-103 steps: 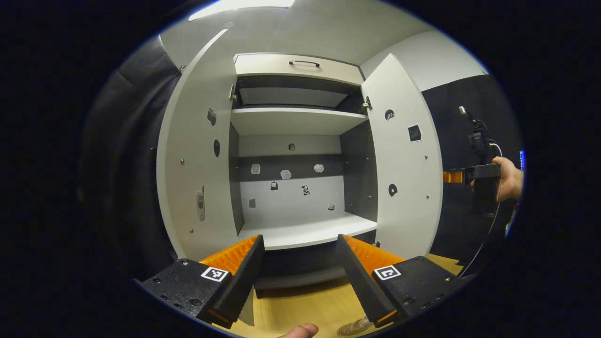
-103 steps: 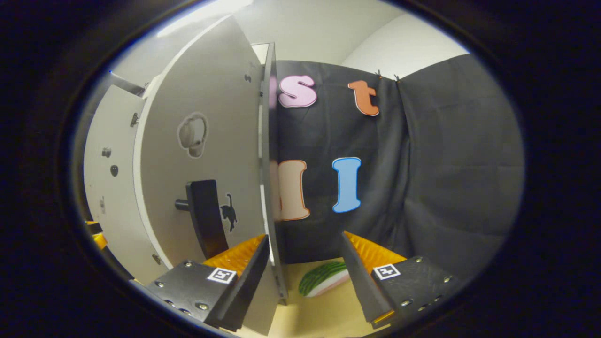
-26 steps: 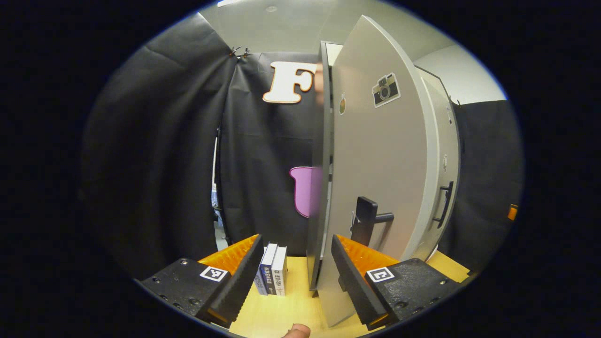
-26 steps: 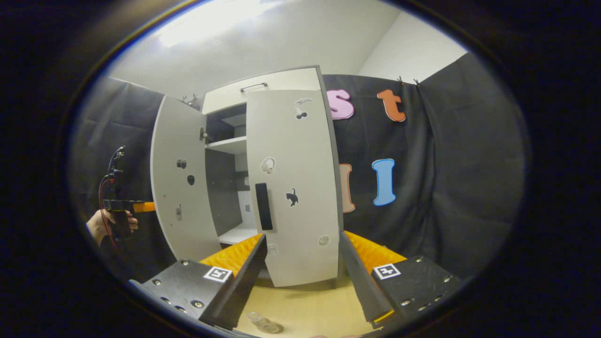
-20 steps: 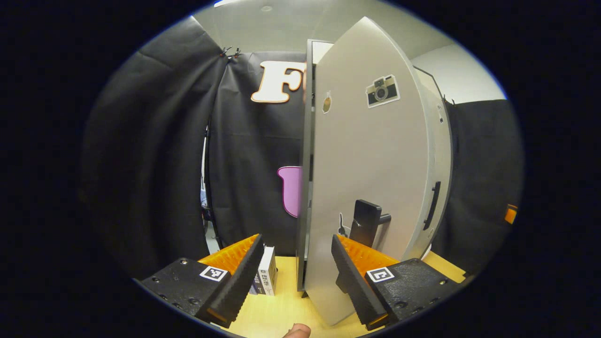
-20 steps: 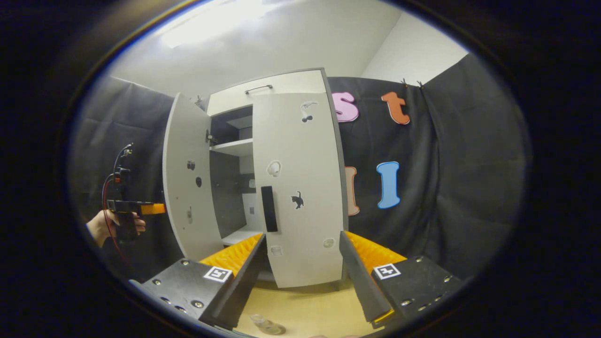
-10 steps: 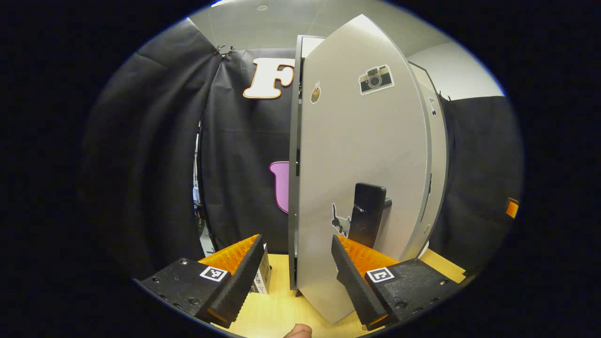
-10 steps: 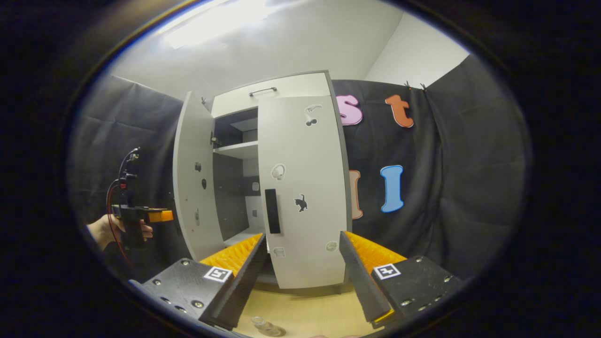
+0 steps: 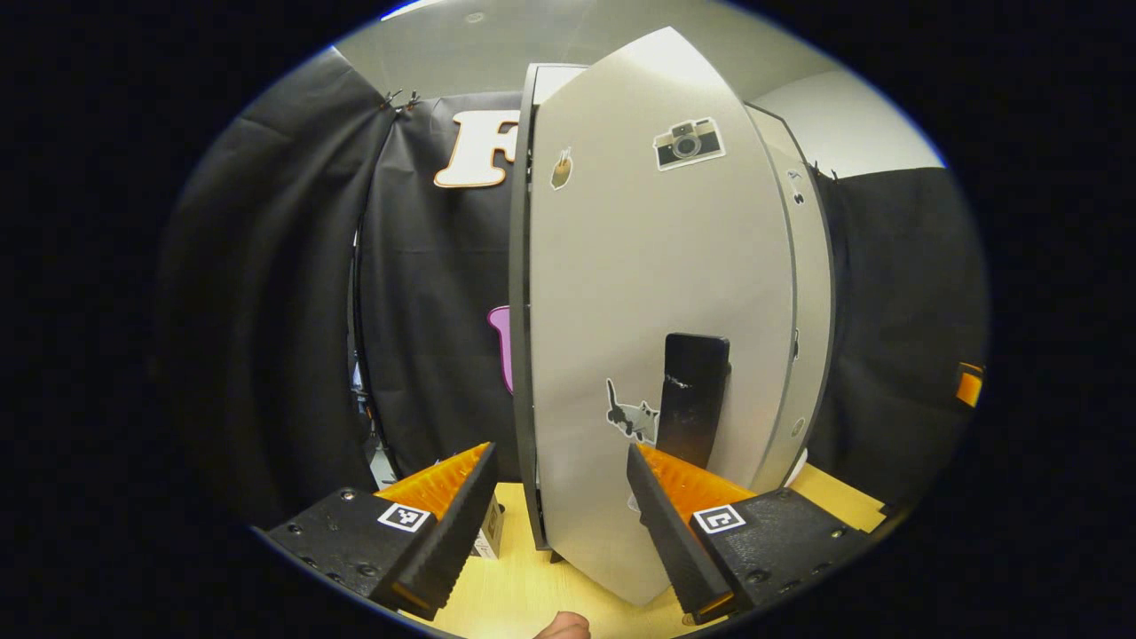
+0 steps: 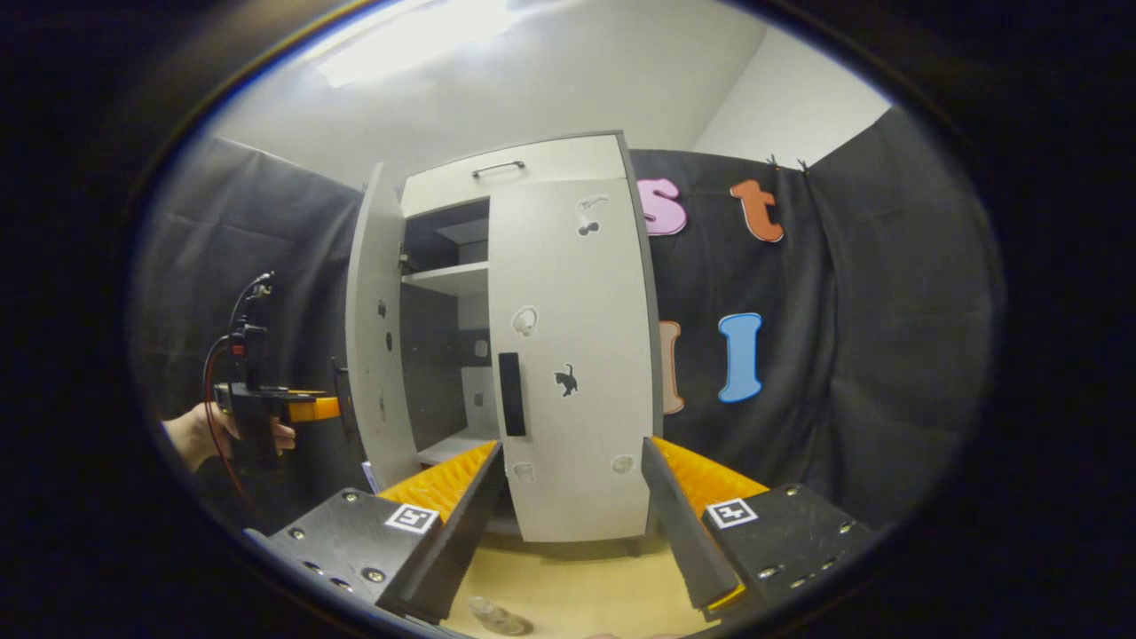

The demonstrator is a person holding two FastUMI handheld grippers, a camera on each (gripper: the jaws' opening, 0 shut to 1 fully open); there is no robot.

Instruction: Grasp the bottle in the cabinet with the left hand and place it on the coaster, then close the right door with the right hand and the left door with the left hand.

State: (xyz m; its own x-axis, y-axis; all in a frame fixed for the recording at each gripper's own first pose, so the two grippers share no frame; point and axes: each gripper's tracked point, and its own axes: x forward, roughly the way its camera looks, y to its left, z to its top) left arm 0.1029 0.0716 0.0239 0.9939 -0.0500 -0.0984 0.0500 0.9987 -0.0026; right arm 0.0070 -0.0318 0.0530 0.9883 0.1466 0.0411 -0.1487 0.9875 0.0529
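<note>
Closing of the left door is under way: in the left gripper view its outer face now takes up the middle of the frame and is turned more squarely to the camera than half a second ago, when more of its edge showed. The left gripper has its fingers spread with nothing between them, its right-hand finger low in the frame against the door's face just under the black handle; whether it truly presses there I cannot tell. In the right gripper view the right door lies flat against the cabinet, so that step looks done, while the left door, at centre left, has narrowed to a slim panel, with a dark opening left between the two. The right gripper hangs back with its fingers apart and empty. The bottle lies at the bottom edge of that view on the wooden table, out of the cabinet; the coaster under it cannot be made out. Only the last push seems to be left.
</note>
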